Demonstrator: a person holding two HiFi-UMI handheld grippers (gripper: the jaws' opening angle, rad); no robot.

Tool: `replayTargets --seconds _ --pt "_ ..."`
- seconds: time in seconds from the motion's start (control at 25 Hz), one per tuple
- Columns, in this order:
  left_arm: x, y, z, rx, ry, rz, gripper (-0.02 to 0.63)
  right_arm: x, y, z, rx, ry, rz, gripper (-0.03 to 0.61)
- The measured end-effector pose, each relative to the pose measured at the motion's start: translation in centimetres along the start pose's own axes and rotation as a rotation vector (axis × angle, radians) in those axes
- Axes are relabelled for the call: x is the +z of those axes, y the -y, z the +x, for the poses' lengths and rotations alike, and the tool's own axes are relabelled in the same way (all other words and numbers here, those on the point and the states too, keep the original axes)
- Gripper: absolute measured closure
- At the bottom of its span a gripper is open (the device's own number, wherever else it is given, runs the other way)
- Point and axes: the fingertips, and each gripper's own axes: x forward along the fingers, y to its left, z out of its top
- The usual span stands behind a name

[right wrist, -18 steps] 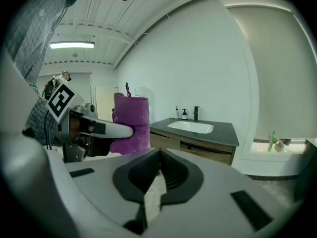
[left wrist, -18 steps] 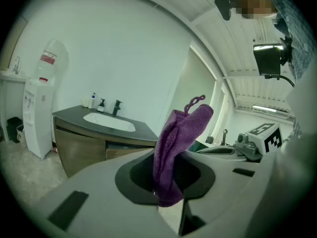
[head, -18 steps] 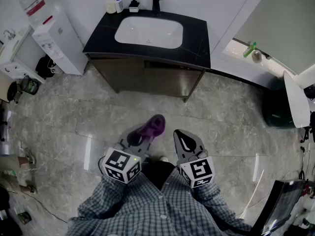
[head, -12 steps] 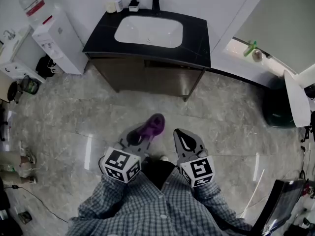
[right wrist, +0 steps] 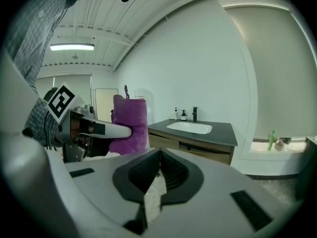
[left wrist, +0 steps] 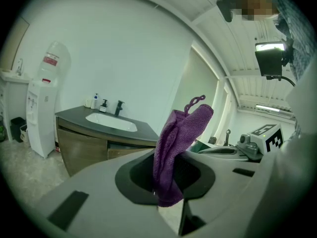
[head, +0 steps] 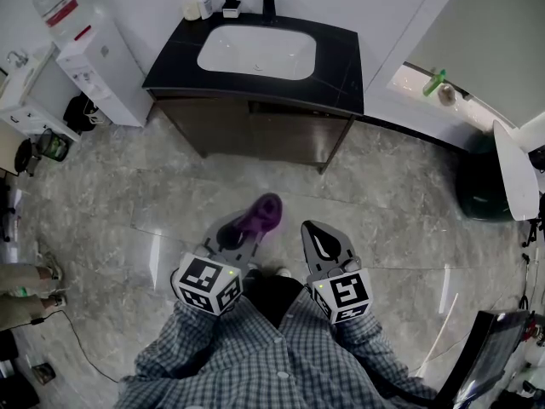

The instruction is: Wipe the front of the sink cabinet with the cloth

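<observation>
The purple cloth (head: pixel 262 215) is clamped in the left gripper (head: pixel 249 230) and sticks out past its tips. The sink cabinet (head: pixel 255 135) front lies well apart at 12 o'clock, across the floor (head: pixel 153 186). The right gripper (head: pixel 324 245), at 3 o'clock, has its jaws together on nothing. A water dispenser (head: pixel 89 58) stands at 10 o'clock.

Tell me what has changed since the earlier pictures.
Hardly anything. The left gripper stays shut on the purple cloth, and the right gripper stays shut and empty. Both are held low in front of the person, well short of the sink cabinet, and wiping has not begun. Only a bystander's legs at the left edge of the head view shifted slightly.
</observation>
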Motion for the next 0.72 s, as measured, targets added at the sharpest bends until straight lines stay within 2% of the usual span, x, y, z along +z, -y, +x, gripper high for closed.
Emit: replayTargets --seconds 0.48,0.72 --pt "0.4 0.9 1.2 0.086 0.043 -0.036 0.545 -1.8 3.6 -2.7 -0.004 0.005 0.067 0.56" --pt "0.2 1.8 1.5 0.125 0.06 -0.054 0.545 -3.9 6.1 -5.1 -0.032 -0.02 0.078 0.56"
